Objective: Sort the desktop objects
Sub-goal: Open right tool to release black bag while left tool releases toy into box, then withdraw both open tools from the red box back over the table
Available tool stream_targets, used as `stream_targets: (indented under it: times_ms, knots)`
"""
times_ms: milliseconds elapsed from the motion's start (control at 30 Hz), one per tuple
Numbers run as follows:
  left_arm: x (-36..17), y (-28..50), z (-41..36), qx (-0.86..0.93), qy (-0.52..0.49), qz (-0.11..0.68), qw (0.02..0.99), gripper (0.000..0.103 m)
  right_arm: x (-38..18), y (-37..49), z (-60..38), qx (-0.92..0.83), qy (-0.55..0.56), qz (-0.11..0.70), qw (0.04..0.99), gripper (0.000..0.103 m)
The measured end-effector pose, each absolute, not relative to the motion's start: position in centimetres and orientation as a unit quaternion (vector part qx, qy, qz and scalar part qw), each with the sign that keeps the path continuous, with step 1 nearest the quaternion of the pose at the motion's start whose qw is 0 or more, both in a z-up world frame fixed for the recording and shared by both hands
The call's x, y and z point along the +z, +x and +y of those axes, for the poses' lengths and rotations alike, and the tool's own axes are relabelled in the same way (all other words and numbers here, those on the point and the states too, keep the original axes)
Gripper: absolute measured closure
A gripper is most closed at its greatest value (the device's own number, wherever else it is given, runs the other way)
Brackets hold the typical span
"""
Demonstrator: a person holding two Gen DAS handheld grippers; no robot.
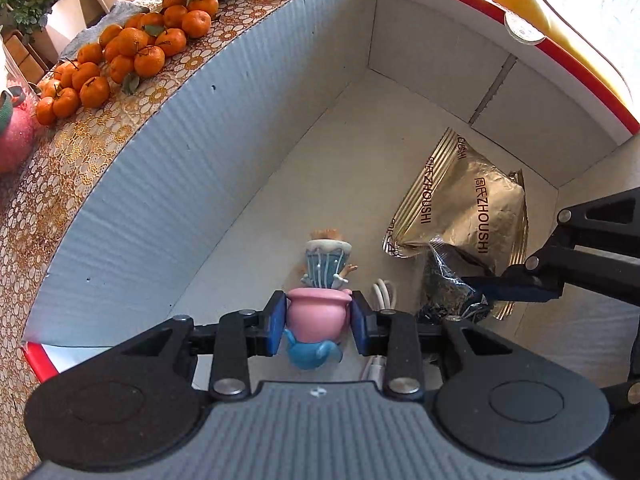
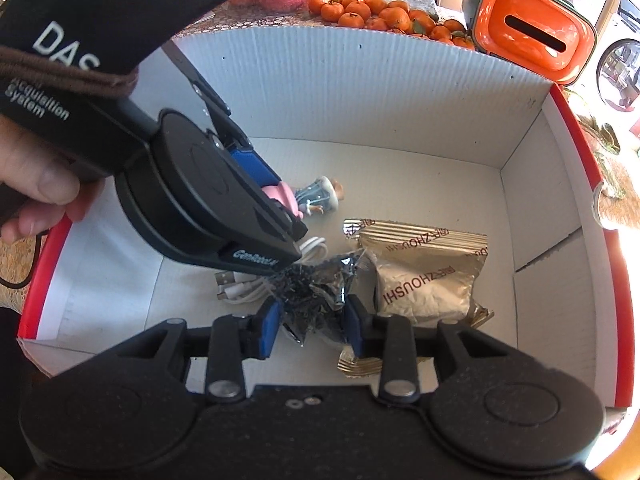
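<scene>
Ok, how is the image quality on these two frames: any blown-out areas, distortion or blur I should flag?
Left wrist view: overexposed at the upper right edge beyond the box's red rim; fisheye bows the cardboard box wall; the pink pot figurine in the left gripper is sharp. Right wrist view: blown out along the right edge; glare on the gold snack bag; the hand is slightly soft.

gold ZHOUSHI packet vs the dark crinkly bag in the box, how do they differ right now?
The gold packet is opaque matte gold with printed ZHOUSHI lettering; the dark bag is clear crinkled film over black contents, with no print visible. The gold packet is the larger and lies free on the box floor; the dark bag sits between the right gripper fingers and partly overlaps the gold packet. Both are soft pouches inside the same box.
</scene>
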State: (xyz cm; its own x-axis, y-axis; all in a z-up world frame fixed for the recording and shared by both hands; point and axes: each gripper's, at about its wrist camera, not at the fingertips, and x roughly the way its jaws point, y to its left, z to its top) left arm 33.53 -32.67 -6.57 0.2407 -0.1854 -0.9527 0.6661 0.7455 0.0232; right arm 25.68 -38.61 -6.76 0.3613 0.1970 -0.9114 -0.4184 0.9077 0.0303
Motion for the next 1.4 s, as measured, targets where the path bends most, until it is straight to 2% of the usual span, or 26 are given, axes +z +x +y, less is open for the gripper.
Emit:
stream_targets:
  times_ms: [267,867,1400]
  knots:
    - [-5.1,33.0,-32.2,-0.274,0.214,0.523,0.778,0.070,-6.2,25.6,-39.0,0.191,-0.094,0.522,0.826,0.058]
    - [-0.4,29.0,-30.2,-0.284,0.201,0.486,0.802,0.070,-2.5,22.5,-38.8,0.184,-0.076,0.489,0.849,0.058]
    - [3.8,23.8,-25.2,-0.279,0.182,0.452,0.827,0.070,1.0,19.2,-37.3,0.182,-0.061,0.454,0.870,0.057]
